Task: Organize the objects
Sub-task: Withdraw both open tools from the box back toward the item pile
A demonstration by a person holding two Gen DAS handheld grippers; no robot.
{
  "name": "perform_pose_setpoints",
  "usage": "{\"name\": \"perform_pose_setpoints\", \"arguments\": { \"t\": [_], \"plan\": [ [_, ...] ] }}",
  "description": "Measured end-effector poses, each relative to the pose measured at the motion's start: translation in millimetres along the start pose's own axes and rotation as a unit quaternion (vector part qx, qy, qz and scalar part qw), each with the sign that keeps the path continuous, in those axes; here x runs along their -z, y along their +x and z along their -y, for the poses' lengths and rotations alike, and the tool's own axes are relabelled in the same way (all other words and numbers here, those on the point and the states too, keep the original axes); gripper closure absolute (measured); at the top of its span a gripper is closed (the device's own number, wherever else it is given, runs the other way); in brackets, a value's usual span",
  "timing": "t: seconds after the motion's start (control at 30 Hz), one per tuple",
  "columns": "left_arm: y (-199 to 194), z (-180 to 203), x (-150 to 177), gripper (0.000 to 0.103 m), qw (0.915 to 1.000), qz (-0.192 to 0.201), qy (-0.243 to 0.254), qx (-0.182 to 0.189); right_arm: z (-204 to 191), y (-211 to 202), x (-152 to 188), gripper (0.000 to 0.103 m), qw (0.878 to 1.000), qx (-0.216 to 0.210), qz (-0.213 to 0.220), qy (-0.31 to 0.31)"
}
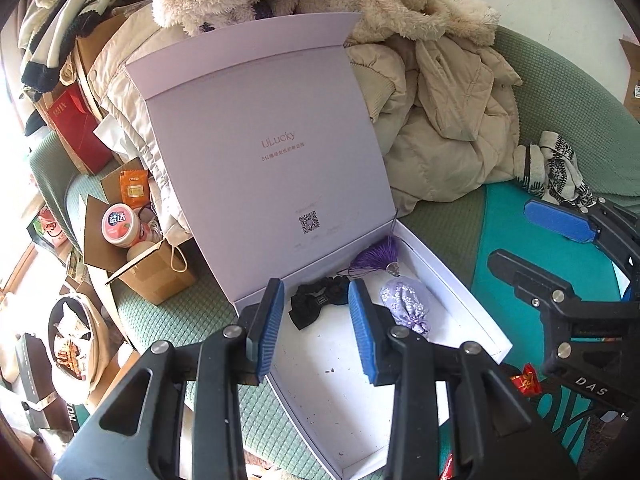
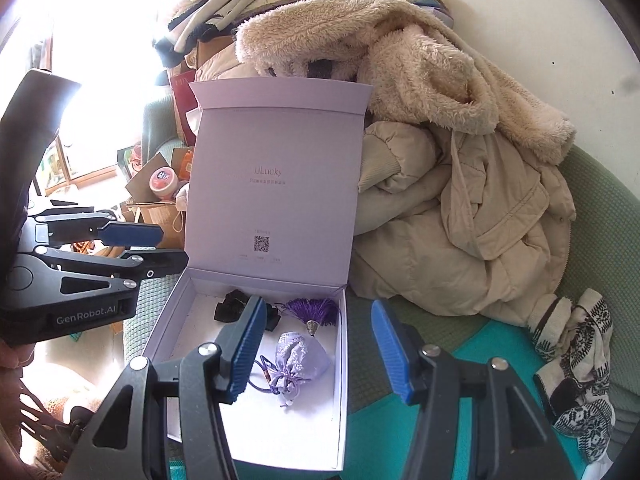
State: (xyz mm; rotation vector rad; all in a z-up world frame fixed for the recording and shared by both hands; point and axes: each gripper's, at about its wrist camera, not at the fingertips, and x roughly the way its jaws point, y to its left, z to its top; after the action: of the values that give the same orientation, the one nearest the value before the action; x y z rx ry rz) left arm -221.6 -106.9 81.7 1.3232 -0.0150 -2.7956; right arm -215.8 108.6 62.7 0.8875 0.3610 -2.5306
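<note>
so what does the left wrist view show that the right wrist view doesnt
Only the left wrist view shows a red wrapped candy on the teal cushion and a round basket of snacks. Only the right wrist view shows the lavender pouch's drawstring cord. Both show the open ULucky box, the black scrunchie, the purple tassel, the lavender pouch and both open grippers, left gripper and right gripper.

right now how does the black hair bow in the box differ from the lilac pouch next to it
The black hair bow is plain dark fabric; the lilac pouch is pale, with a floral pattern. The black hair bow lies near the hinged lid, towards the box's left side; the lilac pouch lies further forward and to the right. The lilac pouch is gathered shut with a cord; the black hair bow shows no cord. Both lie loose on the floor of the open white box, untouched by either tongs.
</note>
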Motion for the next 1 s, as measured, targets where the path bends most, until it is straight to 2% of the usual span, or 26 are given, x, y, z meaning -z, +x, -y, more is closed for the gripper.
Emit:
{"name": "perform_pose_setpoints", "arguments": {
  "t": [0.47, 1.0],
  "plan": [
    [-56.5, 24.1, 18.9, 0.071, 0.9998, 0.021, -0.002, -0.003, 0.7, -49.5, 17.6, 0.048, 1.000, 0.004, 0.016, 0.012],
    [-97.4, 53.2, 67.9, 0.071, 0.9997, 0.022, 0.003, 0.010, -11.2, -90.0, 54.7, 0.047, 1.000, 0.010, 0.011, 0.019]
  ]
}}
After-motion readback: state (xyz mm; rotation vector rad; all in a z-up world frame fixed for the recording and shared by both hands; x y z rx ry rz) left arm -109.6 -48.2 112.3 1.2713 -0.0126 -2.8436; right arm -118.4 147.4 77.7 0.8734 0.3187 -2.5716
